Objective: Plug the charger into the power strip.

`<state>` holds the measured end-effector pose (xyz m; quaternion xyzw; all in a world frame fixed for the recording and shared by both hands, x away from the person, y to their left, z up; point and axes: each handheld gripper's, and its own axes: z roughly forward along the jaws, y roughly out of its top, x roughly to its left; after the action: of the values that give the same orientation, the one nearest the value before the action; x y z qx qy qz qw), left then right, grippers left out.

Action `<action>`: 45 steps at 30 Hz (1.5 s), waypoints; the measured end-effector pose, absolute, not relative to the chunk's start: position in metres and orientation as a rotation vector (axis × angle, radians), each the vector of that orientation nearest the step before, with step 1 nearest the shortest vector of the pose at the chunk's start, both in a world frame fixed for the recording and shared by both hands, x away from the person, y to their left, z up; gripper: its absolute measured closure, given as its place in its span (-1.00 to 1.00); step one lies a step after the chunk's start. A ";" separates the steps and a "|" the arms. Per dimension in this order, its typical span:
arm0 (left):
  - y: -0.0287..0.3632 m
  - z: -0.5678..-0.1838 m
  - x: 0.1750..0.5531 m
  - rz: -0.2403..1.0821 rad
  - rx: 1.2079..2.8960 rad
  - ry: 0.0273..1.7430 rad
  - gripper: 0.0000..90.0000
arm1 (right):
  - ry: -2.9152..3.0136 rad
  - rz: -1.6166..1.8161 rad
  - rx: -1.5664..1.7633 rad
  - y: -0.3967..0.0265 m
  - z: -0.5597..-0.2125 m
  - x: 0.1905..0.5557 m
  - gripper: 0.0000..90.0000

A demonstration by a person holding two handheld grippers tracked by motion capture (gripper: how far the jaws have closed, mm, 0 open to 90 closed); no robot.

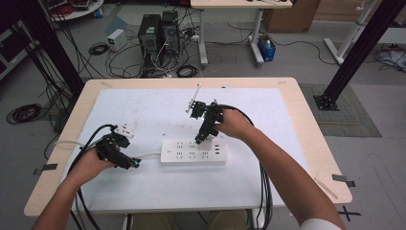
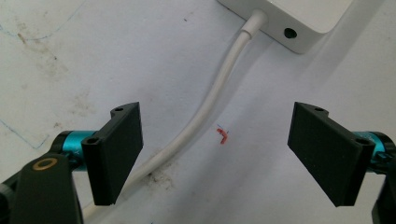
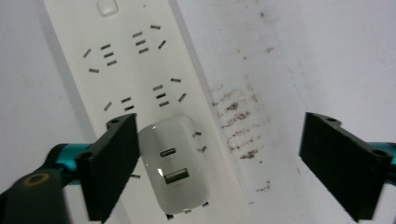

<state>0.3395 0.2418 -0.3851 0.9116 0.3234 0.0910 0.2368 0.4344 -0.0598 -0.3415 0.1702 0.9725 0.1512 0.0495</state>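
Charger (image 3: 175,163) beside right claw's (image 3: 233,163) left jaw

Left gripper (image 1: 128,162) low and level, right gripper (image 1: 203,138) tipped steeply downward, jaws of both spread wide

The power strip (image 1: 193,152) sat pretty much mid-table on the mat (image 1: 158,103), lying crosswise, with its cord (image 1: 149,155) running off its left end. A charger (image 3: 175,168) was plugged into the strip near its right end. The left gripper (image 1: 125,162) was down at the left by the cord, jaws wide apart with the cord passing between them in the left gripper view. The right gripper (image 1: 203,137) hung over the strip's right part, jaws apart, one jaw right beside the charger. A small adapter (image 1: 125,130) lay just behind the left gripper. Computer towers (image 1: 158,32) stood on the floor beyond the table (image 1: 306,124).
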 end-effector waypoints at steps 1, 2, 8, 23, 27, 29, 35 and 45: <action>0.242 -0.385 0.339 0.250 2.499 0.887 -0.59 | 2.962 0.461 0.519 -0.060 -0.342 0.434 -0.97; 0.242 -0.384 0.338 0.251 2.503 0.882 -0.59 | 2.946 0.466 0.513 -0.061 -0.341 0.435 -0.98; 0.242 -0.383 0.335 0.255 2.498 0.878 -0.59 | 2.882 0.550 0.629 -0.071 -0.326 0.435 -0.98; 0.240 -0.371 0.337 0.280 2.473 0.901 -0.60 | 2.696 0.713 0.831 -0.139 -0.298 0.394 -0.98; 0.239 -0.366 0.339 0.299 2.471 0.911 -0.59 | 2.673 0.735 0.897 -0.161 -0.293 0.383 -0.98; 0.238 -0.364 0.339 0.314 2.463 0.918 -0.60 | 2.640 0.758 0.919 -0.173 -0.292 0.378 -0.98; 0.239 -0.363 0.341 0.338 2.450 0.947 -0.59 | 2.569 0.769 0.988 -0.202 -0.293 0.360 -0.98; 0.245 -0.362 0.345 0.362 2.423 0.982 -0.60 | 2.516 0.774 1.088 -0.236 -0.306 0.347 -0.98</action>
<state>0.3445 0.2447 -0.3616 0.8892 0.3603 0.1327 0.2487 0.3466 -0.2364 -0.3063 0.3778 0.8739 0.2689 0.1459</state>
